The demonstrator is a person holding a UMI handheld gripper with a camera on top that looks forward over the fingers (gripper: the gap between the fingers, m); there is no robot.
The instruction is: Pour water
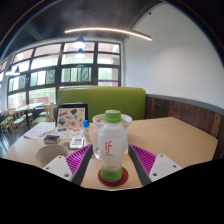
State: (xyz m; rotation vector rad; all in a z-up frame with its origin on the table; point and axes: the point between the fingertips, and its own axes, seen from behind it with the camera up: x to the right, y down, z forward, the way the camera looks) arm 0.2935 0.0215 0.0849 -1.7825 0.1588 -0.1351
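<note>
Your gripper (112,160) straddles the green-capped bottle (111,150), which stands upright on the table (165,135) between the fingers; whether they press it, you cannot tell. A cup (100,125) waits just beyond.

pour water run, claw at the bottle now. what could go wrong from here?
1. The clear plastic bottle with green cap and orange label stands between the claw fingers on a round dark red coaster; whether both pads press on it is unclear, so it may slip when lifted.
2. The green cap looks still on: tilting would pour nothing.
3. The clear drinking glass stands close behind the bottle, so lifting may knock it.
</note>
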